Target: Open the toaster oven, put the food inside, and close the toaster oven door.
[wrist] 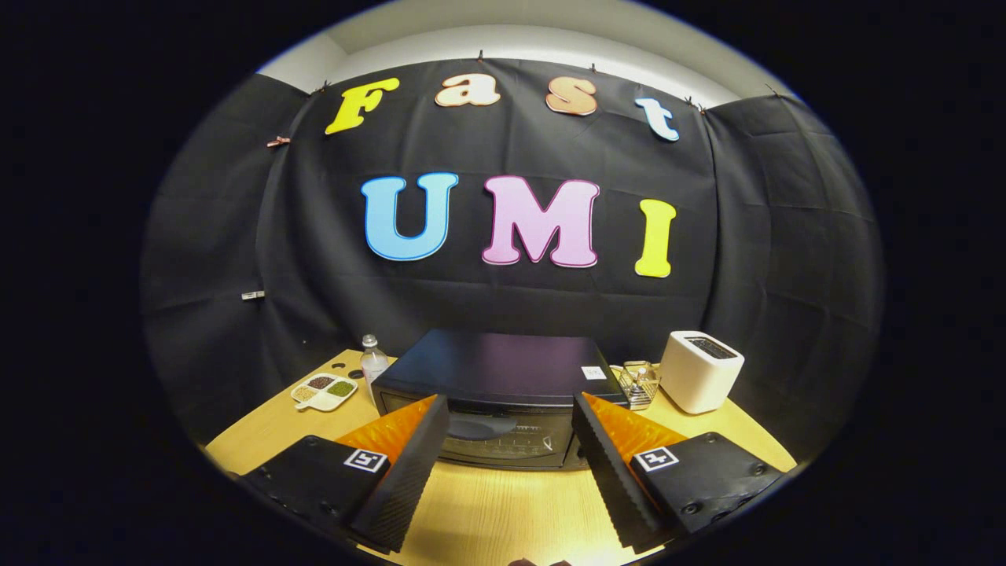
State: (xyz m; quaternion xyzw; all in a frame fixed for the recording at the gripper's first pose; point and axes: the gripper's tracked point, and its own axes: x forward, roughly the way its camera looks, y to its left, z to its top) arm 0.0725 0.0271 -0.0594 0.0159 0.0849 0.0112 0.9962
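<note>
A black toaster oven stands on the wooden table, straight ahead of my fingers. Its glass door is closed, with the handle across its upper part. My gripper hangs above the table in front of the door, open, with nothing between its fingers. The two black ribbed fingers frame the door from both sides and stand a little short of it. I cannot make out the food through the glass.
A white toaster stands right of the oven, with a small wire rack between them. Left of the oven are a clear bottle and a white divided dish of grains.
</note>
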